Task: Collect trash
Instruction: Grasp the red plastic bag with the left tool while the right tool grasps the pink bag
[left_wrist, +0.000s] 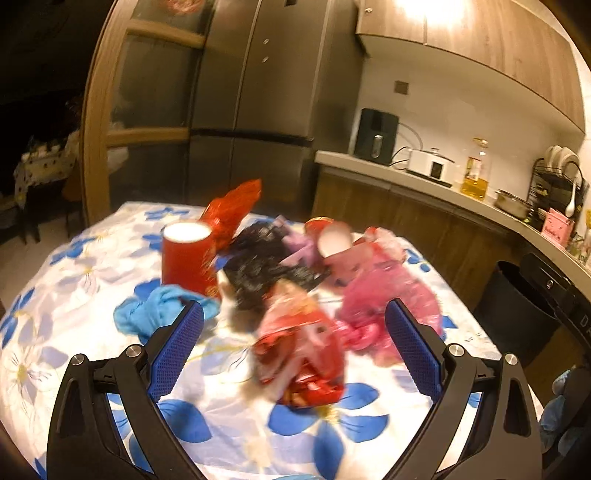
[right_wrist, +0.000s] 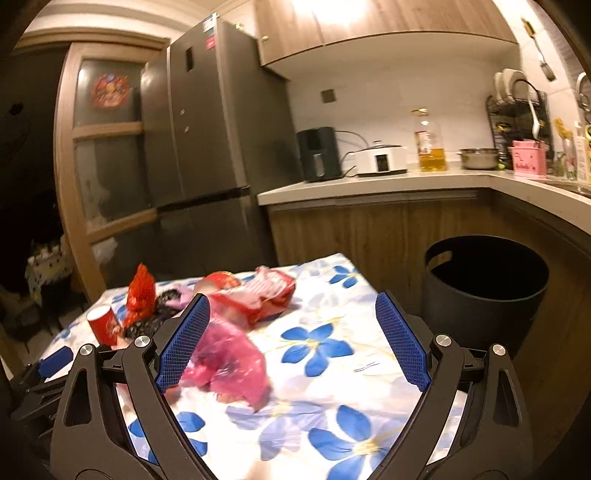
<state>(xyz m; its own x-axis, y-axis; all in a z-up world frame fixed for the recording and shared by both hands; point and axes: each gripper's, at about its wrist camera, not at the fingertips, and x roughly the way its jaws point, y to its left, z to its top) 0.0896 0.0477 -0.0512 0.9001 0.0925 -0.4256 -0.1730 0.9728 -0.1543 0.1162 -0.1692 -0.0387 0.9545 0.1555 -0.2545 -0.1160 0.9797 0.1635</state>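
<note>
Left wrist view. Left gripper (left_wrist: 295, 325): jaws spread wide, nothing pressed between the blue pads (left_wrist: 177, 354). Bench (left_wrist: 74, 332): covered by a white cloth with blue flowers. Landmark: red paper cup (left_wrist: 186, 258), upright. Against its far right side, a red foil wrapper (left_wrist: 232, 206) stands tall. Right of the cup, a black crumpled bag (left_wrist: 266, 266). In front of the cup, touching its base, a blue crumpled piece (left_wrist: 155, 314). Nearer the camera and right of the cup, a red snack packet (left_wrist: 299, 354), blurred, lies between the open jaws. Far right of the cup, a pink plastic bag (left_wrist: 384, 295). Beyond the bench's right edge, a black bin (left_wrist: 517, 306).

Right wrist view. Right gripper (right_wrist: 291, 339): jaws wide, holding nothing. Landmark: red paper cup (right_wrist: 103, 325), at the left. Just right of it, the foil wrapper (right_wrist: 140, 295) and black bag (right_wrist: 162, 306). Further right, a red-and-white packet (right_wrist: 266, 295); nearer, the pink bag (right_wrist: 229, 362) beside the left pad (right_wrist: 181, 339). Far right, off the bench, the black bin (right_wrist: 484, 295), open-topped.
</note>
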